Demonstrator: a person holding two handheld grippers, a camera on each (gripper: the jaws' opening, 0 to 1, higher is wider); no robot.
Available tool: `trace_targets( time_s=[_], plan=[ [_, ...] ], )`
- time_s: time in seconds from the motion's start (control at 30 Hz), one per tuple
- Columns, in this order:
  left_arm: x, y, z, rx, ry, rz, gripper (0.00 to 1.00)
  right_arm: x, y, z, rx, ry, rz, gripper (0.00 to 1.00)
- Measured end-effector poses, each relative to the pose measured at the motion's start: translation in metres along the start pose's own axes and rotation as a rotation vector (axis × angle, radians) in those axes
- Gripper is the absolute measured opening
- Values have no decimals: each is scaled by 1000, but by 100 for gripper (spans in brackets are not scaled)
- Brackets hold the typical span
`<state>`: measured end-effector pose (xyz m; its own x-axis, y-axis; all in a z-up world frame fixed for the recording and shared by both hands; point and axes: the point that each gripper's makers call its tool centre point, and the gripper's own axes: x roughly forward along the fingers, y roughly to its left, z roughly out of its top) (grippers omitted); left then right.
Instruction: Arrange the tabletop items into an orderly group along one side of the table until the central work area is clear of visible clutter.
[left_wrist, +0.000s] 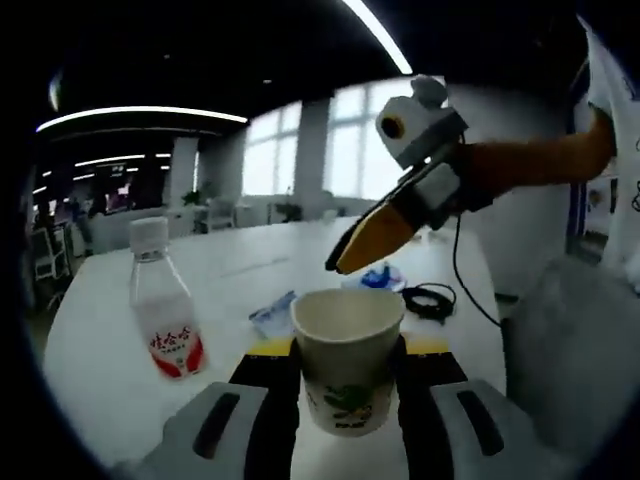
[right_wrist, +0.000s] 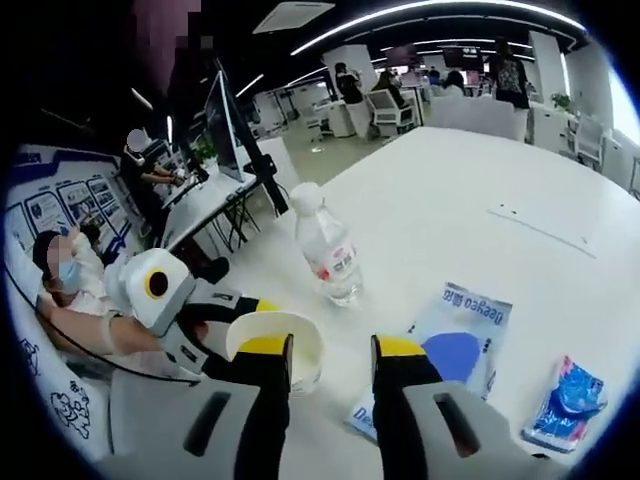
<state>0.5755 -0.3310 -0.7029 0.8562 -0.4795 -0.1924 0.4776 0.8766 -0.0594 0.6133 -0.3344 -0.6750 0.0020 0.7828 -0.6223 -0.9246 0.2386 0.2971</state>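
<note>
Worktop (right_wrist: 480, 190) carries your clutter, white and wide. Your left gripper (left_wrist: 350, 350) holds the paper cup (left_wrist: 347, 358) upright between both jaws, closed on its sides. Your right gripper (right_wrist: 330, 350) hovers above, jaws parted and holding nothing, angled down toward the cup's rim. Beyond stand the water bottle (left_wrist: 165, 310), a blue-and-white packet (right_wrist: 462, 345) and a smaller blue pouch (right_wrist: 565, 402).

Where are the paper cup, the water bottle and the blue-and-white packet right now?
paper cup (left_wrist: 346, 372): left gripper view, front wall, between the jaws.
water bottle (right_wrist: 328, 252): right gripper view, labelled body.
blue-and-white packet (right_wrist: 462, 322): right gripper view, flat printed face.
</note>
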Motion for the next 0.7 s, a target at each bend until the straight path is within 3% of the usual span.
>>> trace_targets(
  time_s=[0.4,0.7],
  plan=[
    [-3,-4,2,75,-12,-39,34,6,8,-17,-47,136,57,20],
    [-2,-13,-1,103,-3,-98,34,9,12,-23,-43,172,76,13]
  ],
)
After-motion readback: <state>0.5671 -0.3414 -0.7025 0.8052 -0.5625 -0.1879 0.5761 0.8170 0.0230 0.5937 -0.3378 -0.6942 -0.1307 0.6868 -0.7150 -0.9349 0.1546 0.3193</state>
